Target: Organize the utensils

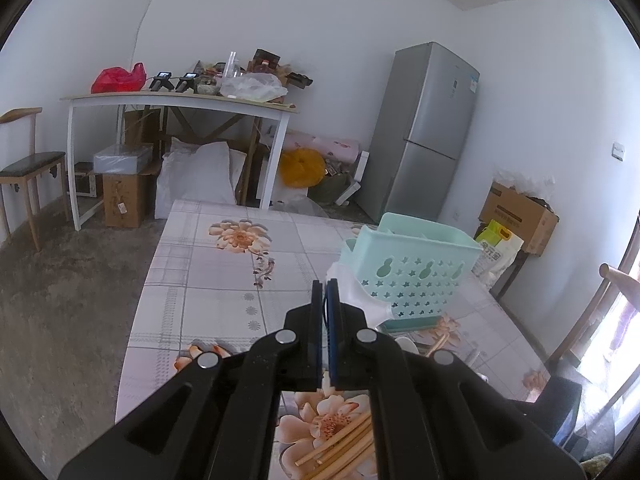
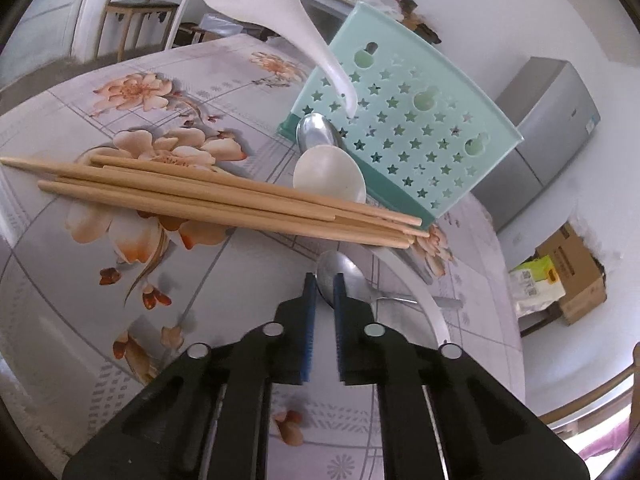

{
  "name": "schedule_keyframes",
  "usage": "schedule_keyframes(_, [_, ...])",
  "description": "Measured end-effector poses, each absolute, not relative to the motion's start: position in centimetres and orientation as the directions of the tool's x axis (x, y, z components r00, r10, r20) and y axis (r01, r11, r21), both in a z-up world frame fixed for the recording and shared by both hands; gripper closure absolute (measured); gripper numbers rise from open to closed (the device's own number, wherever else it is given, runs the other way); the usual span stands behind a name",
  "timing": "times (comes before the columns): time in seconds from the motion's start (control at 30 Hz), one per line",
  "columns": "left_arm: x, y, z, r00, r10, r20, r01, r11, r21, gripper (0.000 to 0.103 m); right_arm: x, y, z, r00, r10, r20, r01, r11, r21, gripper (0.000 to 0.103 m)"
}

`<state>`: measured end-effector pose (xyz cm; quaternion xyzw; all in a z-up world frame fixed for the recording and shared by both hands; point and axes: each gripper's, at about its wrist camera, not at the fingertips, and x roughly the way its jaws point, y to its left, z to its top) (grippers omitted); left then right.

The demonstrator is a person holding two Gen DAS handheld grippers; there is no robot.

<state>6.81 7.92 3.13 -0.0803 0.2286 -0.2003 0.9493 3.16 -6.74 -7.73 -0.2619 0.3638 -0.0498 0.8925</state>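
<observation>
Your left gripper (image 1: pixel 325 280) has its fingers pressed together on the handle of a glossy white ceramic spoon (image 2: pixel 256 0). In the right wrist view that spoon hangs above the desk (image 2: pixel 80 280), its broad scoop up at the top of the frame and its tapering handle curving down to the right, ending in front of the caddy wall.

Your right gripper (image 2: pixel 324 276) has its fingers drawn almost together, the blue ribbed pads close to either side of the bowl of a shiny metal spoon (image 2: pixel 340 276); you cannot tell from this view whether the pads actually press on it. That spoon lies flat on the desk, bowl toward the chopsticks, thin handle running off to the right.

The utensil caddy (image 2: pixel 408 136) is pale mint plastic, boxy, its wall punched with star-shaped holes and three gourd-shaped slots, standing on a darker teal base. Just in front of it lie a second metal spoon (image 2: pixel 316 132) and a matte white round-bowled spoon (image 2: pixel 328 172), touching one another.

A bundle of plain wooden chopsticks (image 2: pixel 208 196) lies on the desk, long axis running from the left edge toward the caddy's lower corner, the sticks roughly parallel and overlapping. The desk wears a smooth floral cloth with a grey grid and peach blossoms.
</observation>
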Motion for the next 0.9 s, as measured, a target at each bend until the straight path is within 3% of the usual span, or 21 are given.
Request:
schedule_keyframes(0.27, [6.9, 8.2, 3.5, 0.826, -0.398, -0.399, 0.328, 0.915, -0.233, 0.102, 1.9, -7.1, -5.8, 0.755, -0.194, -0.626, -0.138, 0.887, -0.441, 0.101])
schedule_keyframes(0.53, [6.6, 8.3, 4.3, 0.839, -0.382, -0.387, 0.315, 0.922, -0.227, 0.102, 1.1, -9.7, -0.5, 0.766, 0.031, -0.642, -0.153, 0.979, -0.134, 0.101])
schedule_keyframes(0.9, [5.6, 8.2, 5.6, 0.854, -0.366, -0.369, 0.308, 0.928, -0.208, 0.102, 0.3, -13.2, 4.9, 0.805, 0.293, -0.516, -0.203, 0.953, 0.225, 0.103])
